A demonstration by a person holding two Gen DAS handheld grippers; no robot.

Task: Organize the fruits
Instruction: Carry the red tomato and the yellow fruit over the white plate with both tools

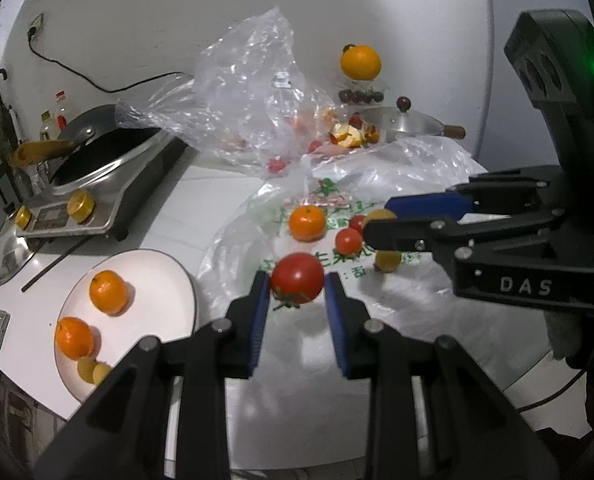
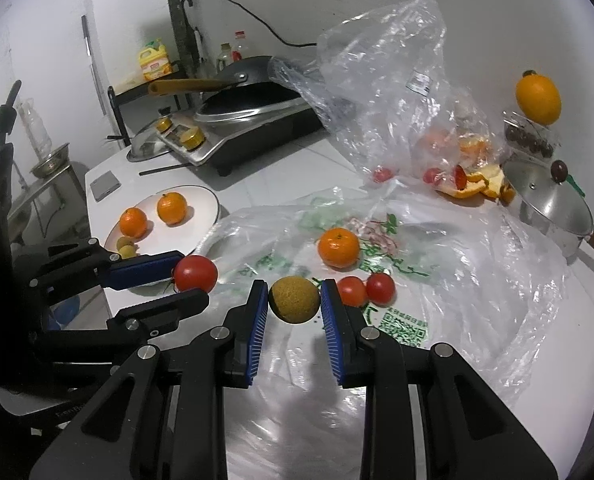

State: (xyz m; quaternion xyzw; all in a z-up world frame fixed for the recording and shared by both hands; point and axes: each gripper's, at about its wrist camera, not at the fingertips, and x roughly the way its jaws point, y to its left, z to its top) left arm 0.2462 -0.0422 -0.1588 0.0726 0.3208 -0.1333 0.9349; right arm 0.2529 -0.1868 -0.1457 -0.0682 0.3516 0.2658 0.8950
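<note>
My left gripper is shut on a red tomato, held just above the printed plastic bag; the tomato also shows in the right wrist view. My right gripper is shut on a small tan round fruit. On the bag lie a tangerine and two small tomatoes. A white plate at the left holds two tangerines and two small tan fruits.
An induction cooker with a wok stands at the back left. A crumpled clear bag with fruit and peel sits at the back. A lidded pot is at the right. An orange rests on a box of dark fruits.
</note>
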